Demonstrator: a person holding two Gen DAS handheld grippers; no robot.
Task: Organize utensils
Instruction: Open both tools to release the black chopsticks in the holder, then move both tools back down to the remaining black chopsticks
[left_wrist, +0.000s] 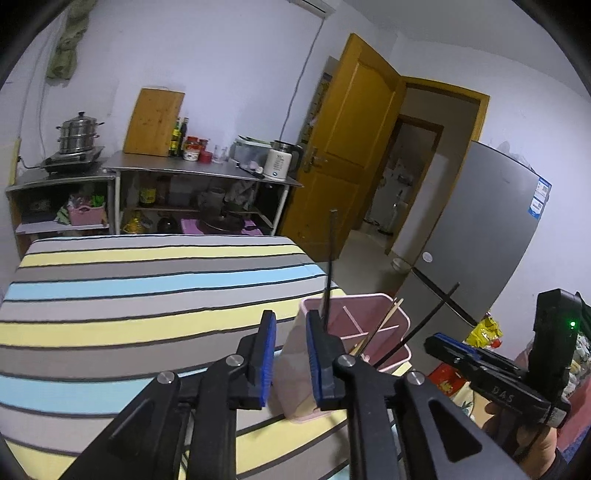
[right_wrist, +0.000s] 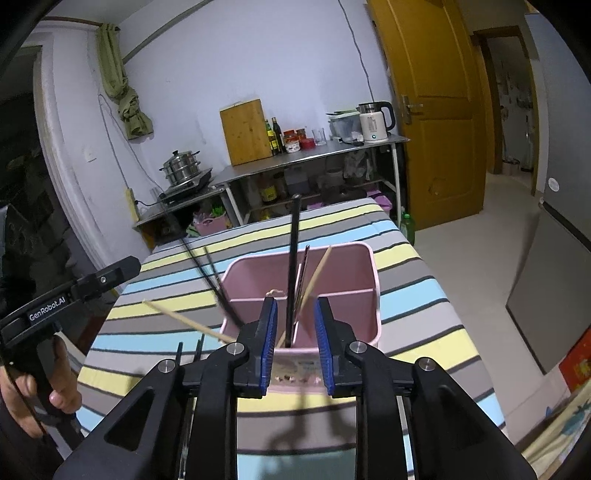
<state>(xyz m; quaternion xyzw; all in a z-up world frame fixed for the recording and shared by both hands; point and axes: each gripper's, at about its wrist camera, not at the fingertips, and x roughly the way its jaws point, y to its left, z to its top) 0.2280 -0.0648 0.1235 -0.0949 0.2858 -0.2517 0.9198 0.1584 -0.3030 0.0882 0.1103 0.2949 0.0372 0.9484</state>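
Standing chopsticks upright in the pink caddy (right_wrist: 334, 273) on the striped surface (left_wrist: 147, 295) keeps them sorted by compartment, I judge. My right claw (right_wrist: 295, 332) is parted around a black chopstick (right_wrist: 293, 258), pads clear of it. My left claw (left_wrist: 290, 354) gapes narrowly beside the caddy's rim, holding nothing.

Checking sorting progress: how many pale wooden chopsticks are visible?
2: one leaning out over the holder's left rim, one tilted inside it. Others may be hidden.
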